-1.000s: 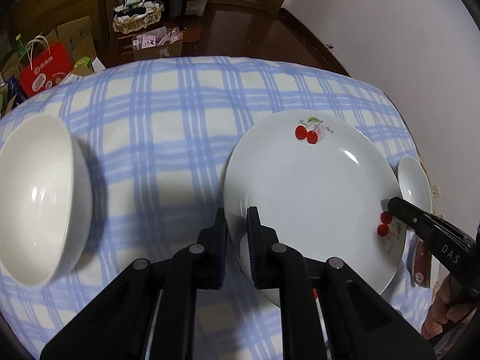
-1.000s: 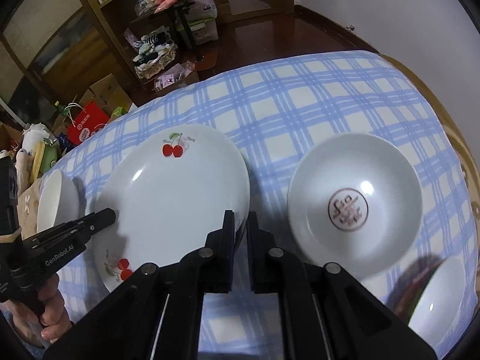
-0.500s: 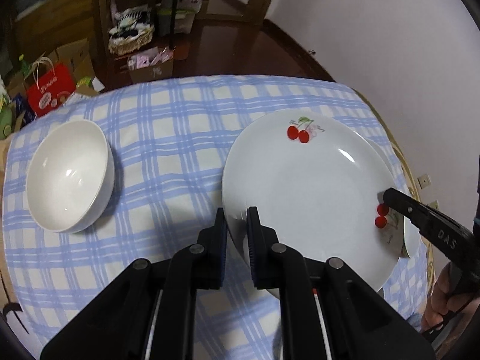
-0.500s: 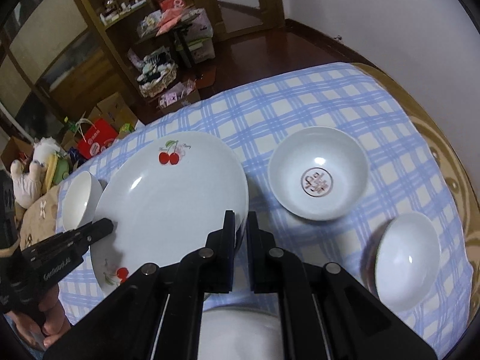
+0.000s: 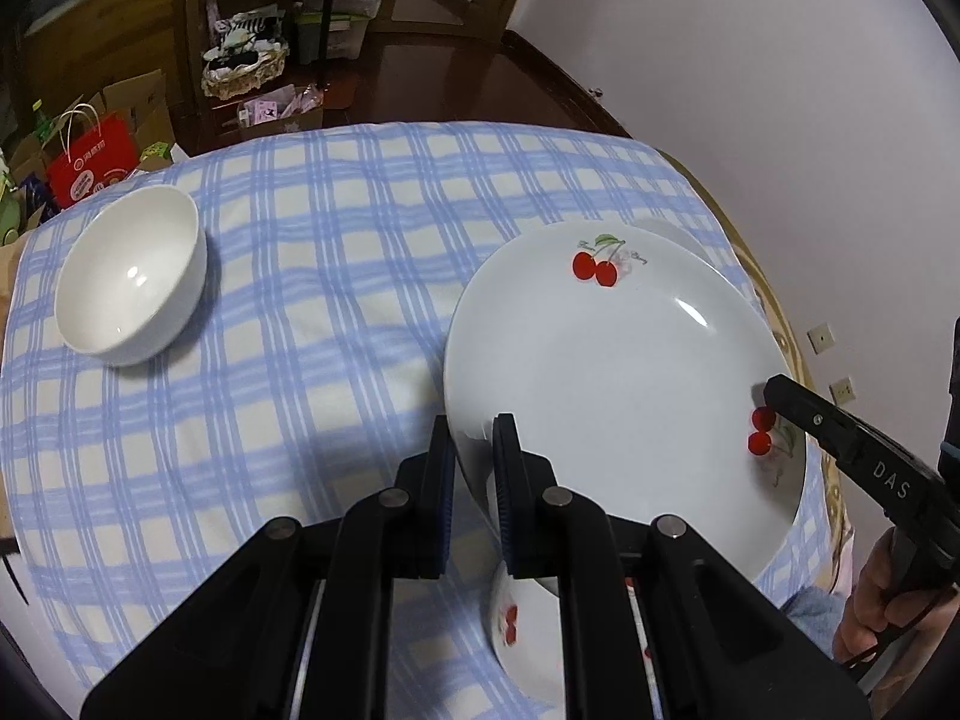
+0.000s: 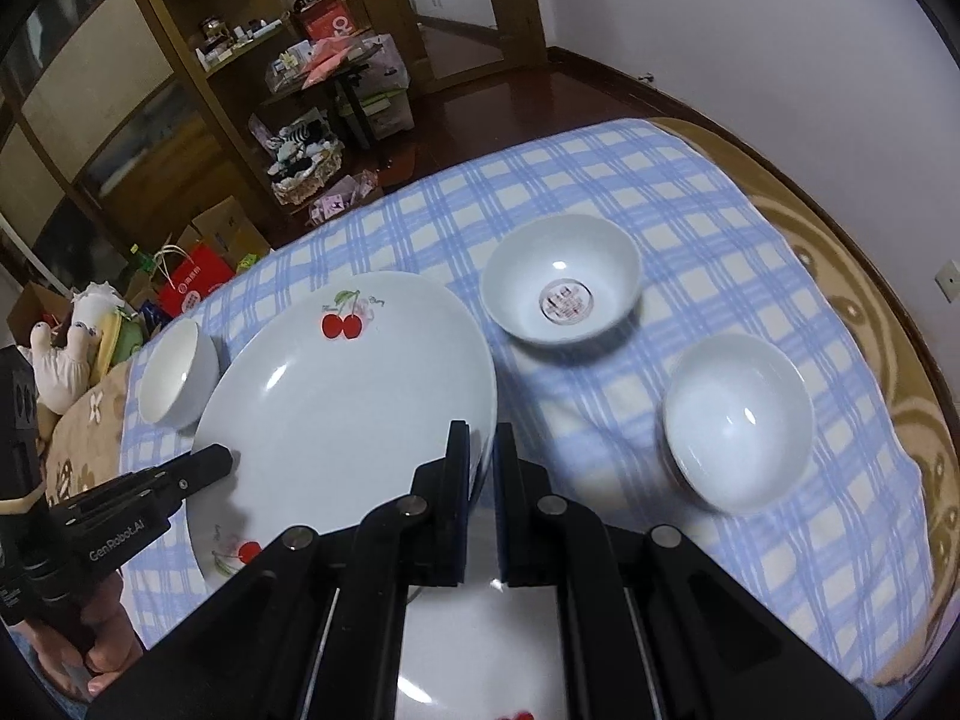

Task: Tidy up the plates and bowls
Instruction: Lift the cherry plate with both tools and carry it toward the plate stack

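Note:
A large white plate with red cherries [image 5: 618, 372] is held in the air above the checked tablecloth. My left gripper [image 5: 474, 444] is shut on its left rim. My right gripper [image 6: 480, 456] is shut on its right rim [image 6: 342, 414]. Each gripper shows in the other's view, the right one [image 5: 774, 393] at the plate's far edge and the left one [image 6: 222, 456] likewise. A second cherry plate [image 5: 528, 642] lies on the cloth below, also low in the right wrist view [image 6: 480, 636].
A plain white bowl [image 5: 129, 285] sits at the table's left, also in the right wrist view [image 6: 174, 381]. A bowl with a round mark inside [image 6: 561, 279] and another white bowl [image 6: 738, 420] sit at the right. The blue checked cloth [image 5: 336, 228] covers the round table.
Both grippers have lifted the cherry plate higher and pulled it back towards me. The table and bowls look smaller, and a second cherry plate has come into view underneath.

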A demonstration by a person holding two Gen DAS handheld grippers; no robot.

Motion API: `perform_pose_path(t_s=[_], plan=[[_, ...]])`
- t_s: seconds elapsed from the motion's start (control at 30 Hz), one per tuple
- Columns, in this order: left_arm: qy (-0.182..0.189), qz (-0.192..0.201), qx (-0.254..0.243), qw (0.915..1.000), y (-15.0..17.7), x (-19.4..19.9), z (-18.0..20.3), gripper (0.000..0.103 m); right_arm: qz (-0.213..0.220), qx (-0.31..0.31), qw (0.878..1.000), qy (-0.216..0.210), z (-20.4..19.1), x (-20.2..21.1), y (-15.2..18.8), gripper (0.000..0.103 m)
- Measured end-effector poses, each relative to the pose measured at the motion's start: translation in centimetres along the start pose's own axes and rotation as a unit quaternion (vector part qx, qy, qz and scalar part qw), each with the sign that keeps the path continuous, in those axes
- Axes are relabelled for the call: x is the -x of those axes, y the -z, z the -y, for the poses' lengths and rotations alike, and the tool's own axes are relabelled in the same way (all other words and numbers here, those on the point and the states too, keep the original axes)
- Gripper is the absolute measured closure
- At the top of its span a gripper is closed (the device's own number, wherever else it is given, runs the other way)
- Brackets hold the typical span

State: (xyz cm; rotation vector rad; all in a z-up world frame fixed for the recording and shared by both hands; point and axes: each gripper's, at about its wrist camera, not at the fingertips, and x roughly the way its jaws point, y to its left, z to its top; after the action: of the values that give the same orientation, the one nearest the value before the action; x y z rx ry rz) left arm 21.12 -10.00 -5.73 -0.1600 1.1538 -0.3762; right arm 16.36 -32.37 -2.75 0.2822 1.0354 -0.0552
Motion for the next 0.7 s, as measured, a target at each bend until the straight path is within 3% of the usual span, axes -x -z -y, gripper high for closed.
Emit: perform_pose_path(t_s=[0.3, 0.7], plan=[[0.014, -0.029, 0.020, 0.9993, 4.1, -0.5, 0.1, 0.091, -0.011, -0.016, 1.000, -0.015, 1.8, 1.6, 4.2, 0.095], [0.000, -0.044, -0.015, 0.9989, 8.1, -1.0, 1.5, 0.090, -0.029, -0.013, 0.999, 0.024, 2.5, 1.0, 8.6, 0.095]])
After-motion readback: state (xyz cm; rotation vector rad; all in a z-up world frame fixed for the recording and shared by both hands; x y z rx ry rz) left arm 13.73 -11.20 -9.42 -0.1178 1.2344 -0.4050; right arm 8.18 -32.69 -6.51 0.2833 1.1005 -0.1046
